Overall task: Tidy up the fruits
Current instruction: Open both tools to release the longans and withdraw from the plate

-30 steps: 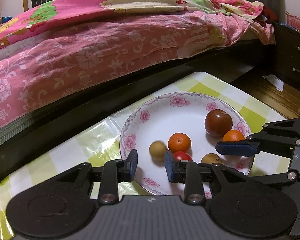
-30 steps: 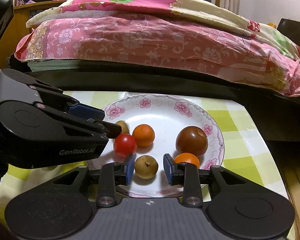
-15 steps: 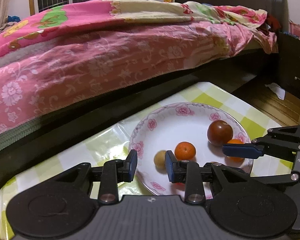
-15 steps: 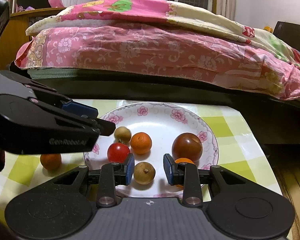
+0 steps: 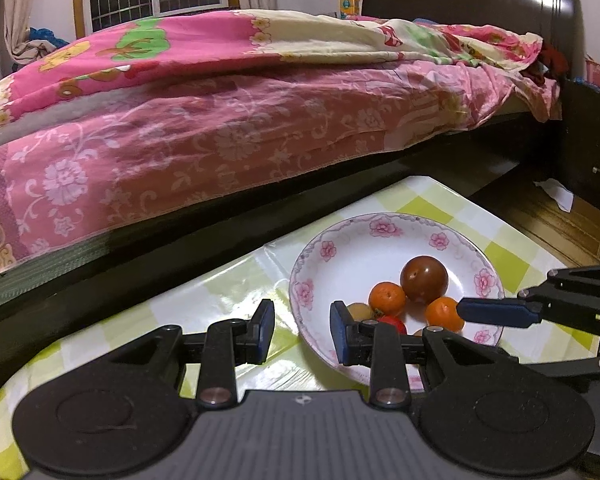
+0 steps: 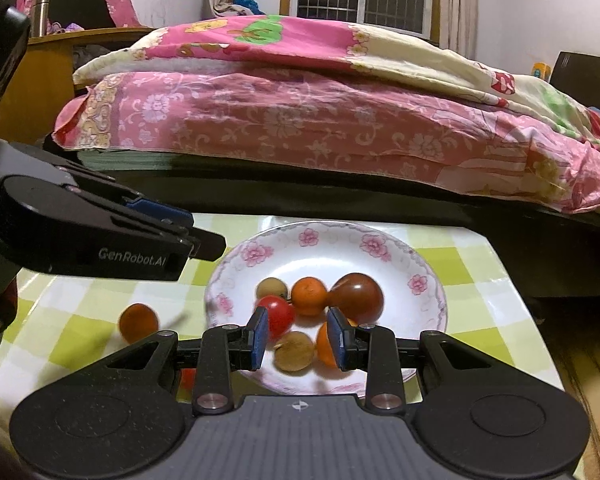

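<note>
Glossy floral plate (image 6: 428,300) of round fruits (image 6: 308,295) (both hand-held grippers (image 5: 302,332) (image 6: 299,338) empty, jaws apart)

Glossy glazed plate (image 6: 428,304); shiny plastic tablecloth (image 5: 228,300); cloth quilt (image 5: 220,92).

A white round ceramic plate with pink flower print (image 6: 418,283) lies flat on the bench. In it sit a large dark reddish-brown round fruit (image 6: 358,297), touching an orange mandarin (image 6: 309,296); beside these, a small tan round fruit (image 6: 272,288), a glossy red tomato (image 6: 278,317), a brownish-tan fruit (image 6: 294,356) and a second orange mandarin (image 5: 442,313). A third, blurred orange mandarin (image 6: 138,322) lies on the bench left of the plate.
</note>
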A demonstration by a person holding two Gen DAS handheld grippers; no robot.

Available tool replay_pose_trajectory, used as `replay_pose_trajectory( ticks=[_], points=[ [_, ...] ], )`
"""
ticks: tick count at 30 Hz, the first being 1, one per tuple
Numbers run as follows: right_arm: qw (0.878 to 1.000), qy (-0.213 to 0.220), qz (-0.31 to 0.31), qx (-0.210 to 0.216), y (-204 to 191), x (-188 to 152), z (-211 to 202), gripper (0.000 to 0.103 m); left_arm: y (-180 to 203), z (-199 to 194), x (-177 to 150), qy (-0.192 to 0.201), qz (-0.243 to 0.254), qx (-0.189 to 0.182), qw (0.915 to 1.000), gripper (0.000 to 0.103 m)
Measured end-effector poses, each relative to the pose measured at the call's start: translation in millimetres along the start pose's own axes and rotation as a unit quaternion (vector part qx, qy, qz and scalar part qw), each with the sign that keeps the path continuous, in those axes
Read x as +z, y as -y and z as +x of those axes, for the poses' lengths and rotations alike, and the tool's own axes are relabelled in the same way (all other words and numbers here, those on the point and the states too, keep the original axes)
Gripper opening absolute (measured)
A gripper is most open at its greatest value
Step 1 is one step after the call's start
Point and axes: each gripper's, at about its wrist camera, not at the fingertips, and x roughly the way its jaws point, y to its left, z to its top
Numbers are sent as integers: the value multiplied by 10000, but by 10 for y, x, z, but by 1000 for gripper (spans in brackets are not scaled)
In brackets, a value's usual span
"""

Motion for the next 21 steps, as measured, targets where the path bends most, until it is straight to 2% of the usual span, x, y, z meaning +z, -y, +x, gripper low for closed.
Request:
replay_pose_trajectory(
  ticks=[6,14,21],
  points=[
    [9996,-101,-27,251,-154,-82,-93,27,-121,-133,-137,-117,-42,68,9999,38],
    [9971,-443,-167,601,-373,-195,-99,27,-247,-272,-377,-372,-67,76,9993,38],
    [9965,-526,-148,629,-405,-195,13,27,-197,-216,-480,-540,38,-24,9985,38]
  ],
)
